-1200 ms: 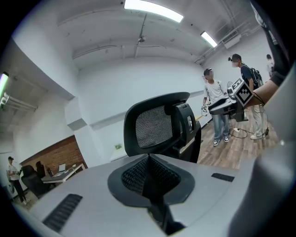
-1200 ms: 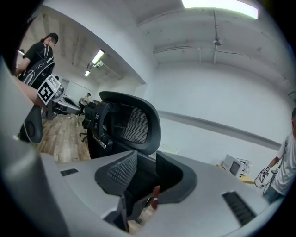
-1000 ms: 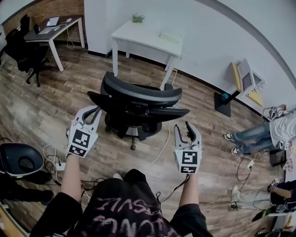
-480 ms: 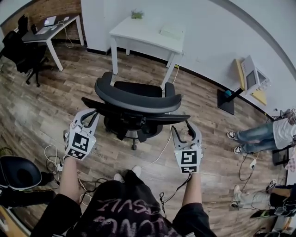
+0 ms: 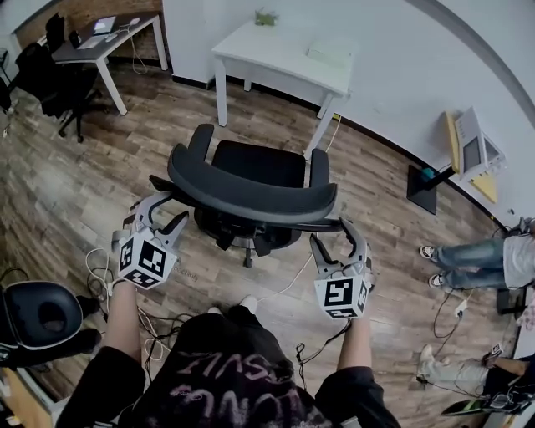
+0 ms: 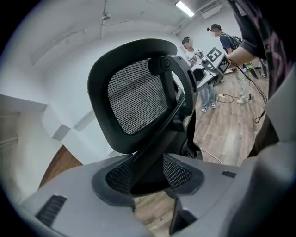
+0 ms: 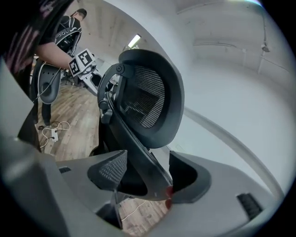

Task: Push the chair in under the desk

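The black mesh-backed office chair (image 5: 251,180) stands just short of the white tabletop (image 5: 280,63) (push unfinished). The left gripper (image 5: 165,213) and right gripper (image 5: 333,236) jaws are opening, with the chair's frame bars between them.

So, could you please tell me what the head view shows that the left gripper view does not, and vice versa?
Only the head view: the white desk, the seat and the armrests from above. Only the left gripper view: the backrest's mesh, a ceiling light, and the back strut standing between the left claw's opening jaws. Both: the chair and the wooden floor.
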Motion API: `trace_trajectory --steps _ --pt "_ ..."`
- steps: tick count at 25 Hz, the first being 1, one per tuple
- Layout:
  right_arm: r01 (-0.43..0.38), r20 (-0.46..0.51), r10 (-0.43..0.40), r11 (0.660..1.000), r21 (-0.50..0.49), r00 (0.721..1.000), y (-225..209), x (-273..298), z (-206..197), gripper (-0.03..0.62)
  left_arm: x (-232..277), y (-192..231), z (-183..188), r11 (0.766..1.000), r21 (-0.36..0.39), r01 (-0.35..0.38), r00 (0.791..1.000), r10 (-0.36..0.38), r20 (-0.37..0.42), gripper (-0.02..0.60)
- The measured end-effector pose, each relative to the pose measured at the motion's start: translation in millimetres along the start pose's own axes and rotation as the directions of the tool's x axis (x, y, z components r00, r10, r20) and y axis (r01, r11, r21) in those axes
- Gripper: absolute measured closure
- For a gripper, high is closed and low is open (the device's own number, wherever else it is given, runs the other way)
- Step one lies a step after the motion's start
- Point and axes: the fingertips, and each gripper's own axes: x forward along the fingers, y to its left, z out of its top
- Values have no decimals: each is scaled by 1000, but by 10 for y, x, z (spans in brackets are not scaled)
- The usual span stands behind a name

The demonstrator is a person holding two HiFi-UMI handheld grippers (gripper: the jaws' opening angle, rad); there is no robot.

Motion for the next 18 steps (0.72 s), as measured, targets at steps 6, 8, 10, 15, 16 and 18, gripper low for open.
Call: trace_trajectory --steps 6,8,10,15,16,18 --pt "-78 -36 74 990 -121 997 57 147 -29 316 102 47 -36 997 82 -14 997 20 -75 337" --pt "-94 -43 89 986 -139 995 65 168 -53 316 140 41 -51 994 105 -3 995 13 -97 328" --pt "-101 -44 95 984 -150 994 69 190 -41 316 166 58 -70 992 127 8 994 6 -112 321" --pt "-126 -82 112 973 -194 990 94 250 -77 316 279 89 -107 982 184 34 991 -10 -132 314" --pt "-131 -98 113 969 -209 989 99 268 -106 316 309 88 -111 980 196 38 990 -11 -137 314" --pt "-131 -114 107 965 -227 988 108 295 -143 316 347 79 -120 978 205 44 990 -15 -142 313"
